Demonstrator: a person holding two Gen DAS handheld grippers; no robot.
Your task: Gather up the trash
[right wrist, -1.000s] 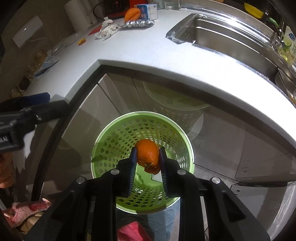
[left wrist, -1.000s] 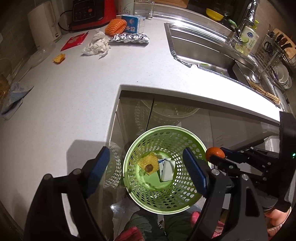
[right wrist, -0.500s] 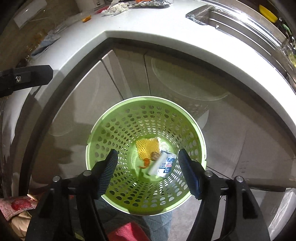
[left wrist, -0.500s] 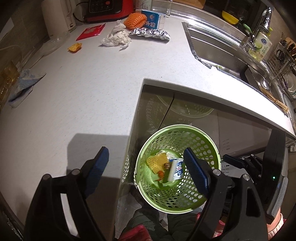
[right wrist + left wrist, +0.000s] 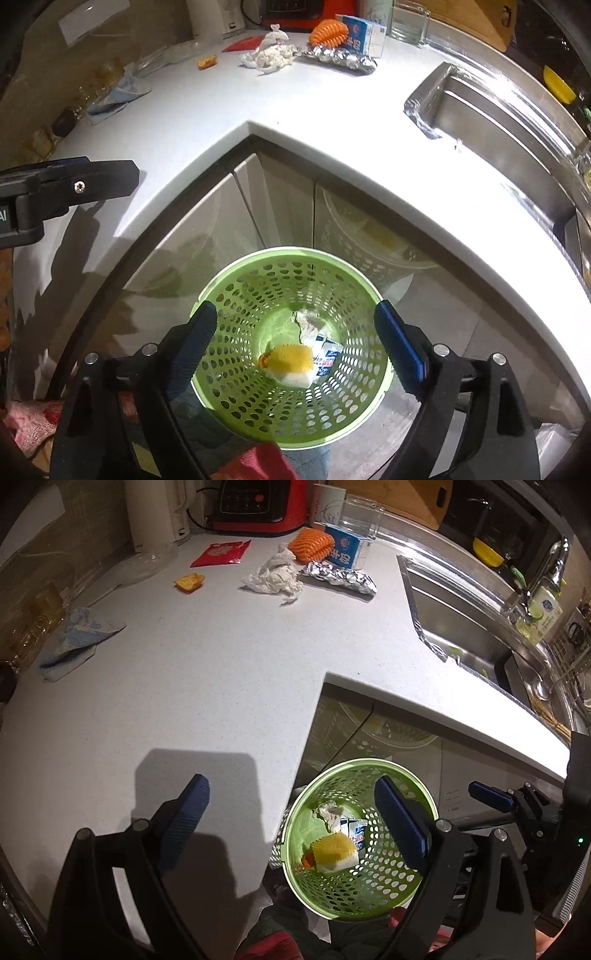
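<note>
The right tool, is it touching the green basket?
Apart. The right wrist view shows the right tool wide open and empty above the green basket, which sits far below on the floor, with nothing between the fingers.

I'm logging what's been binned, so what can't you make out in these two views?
- Orange scrap: right wrist view, mostly hidden under the yellow sponge in the green basket.
- Small carton: left wrist view, print too small, partly covered.
- Basket's far rim: left wrist view, crossed by the left gripper finger.
</note>
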